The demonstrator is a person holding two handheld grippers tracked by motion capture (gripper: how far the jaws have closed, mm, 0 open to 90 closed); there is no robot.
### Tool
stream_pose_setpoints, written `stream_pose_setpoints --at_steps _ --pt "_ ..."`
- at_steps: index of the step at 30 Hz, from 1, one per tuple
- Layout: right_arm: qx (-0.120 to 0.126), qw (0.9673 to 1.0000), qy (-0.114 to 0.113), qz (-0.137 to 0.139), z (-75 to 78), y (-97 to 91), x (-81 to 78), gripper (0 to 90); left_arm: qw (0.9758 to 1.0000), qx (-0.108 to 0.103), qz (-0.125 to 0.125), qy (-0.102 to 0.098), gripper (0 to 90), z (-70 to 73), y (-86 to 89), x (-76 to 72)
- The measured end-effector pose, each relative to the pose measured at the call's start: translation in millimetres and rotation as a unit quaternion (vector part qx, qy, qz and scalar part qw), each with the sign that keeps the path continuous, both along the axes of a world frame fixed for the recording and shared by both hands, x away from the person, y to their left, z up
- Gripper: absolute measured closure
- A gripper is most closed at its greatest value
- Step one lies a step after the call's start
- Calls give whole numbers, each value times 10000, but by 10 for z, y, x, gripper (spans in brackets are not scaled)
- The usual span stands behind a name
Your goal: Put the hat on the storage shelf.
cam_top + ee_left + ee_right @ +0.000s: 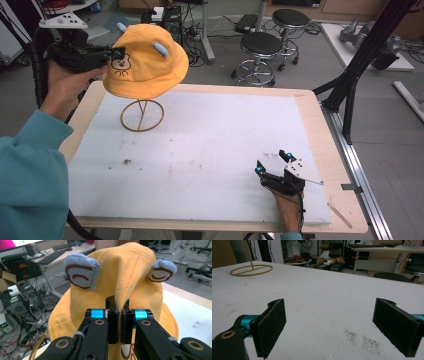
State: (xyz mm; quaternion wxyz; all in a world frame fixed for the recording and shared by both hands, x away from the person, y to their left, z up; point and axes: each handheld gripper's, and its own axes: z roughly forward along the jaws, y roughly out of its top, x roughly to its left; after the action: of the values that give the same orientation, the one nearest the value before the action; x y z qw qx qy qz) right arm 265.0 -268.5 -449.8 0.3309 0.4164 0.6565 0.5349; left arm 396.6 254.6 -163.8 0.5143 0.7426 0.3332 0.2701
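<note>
Above white table [210, 165], left claw [116, 54] pinches yellow hat [147, 60].

The white board [210, 165] in front of me covers nearly the whole wooden table [320, 130], leaving a bare strip of wood along the far and right edges. A patch of dark specks [362, 340] lies on the board near my side. Past the far edge, two black round stools [261, 47] stand close together on the grey floor. A black frame strut [370, 50] slants down to the table's right side. Off to my left, a keyboard [53, 256] sits on a desk above a tangle of cables [15, 340]. Under another desk [387, 250] I make out what may be cardboard boxes [324, 258], too far away to be sure.
</note>
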Motion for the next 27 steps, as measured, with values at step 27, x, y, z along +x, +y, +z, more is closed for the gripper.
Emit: stream_pose_setpoints --at_steps 27 --pt "-89 10000 -12 -10 -1 9 3 104 9955 -2 856 396 868 -339 490 411"
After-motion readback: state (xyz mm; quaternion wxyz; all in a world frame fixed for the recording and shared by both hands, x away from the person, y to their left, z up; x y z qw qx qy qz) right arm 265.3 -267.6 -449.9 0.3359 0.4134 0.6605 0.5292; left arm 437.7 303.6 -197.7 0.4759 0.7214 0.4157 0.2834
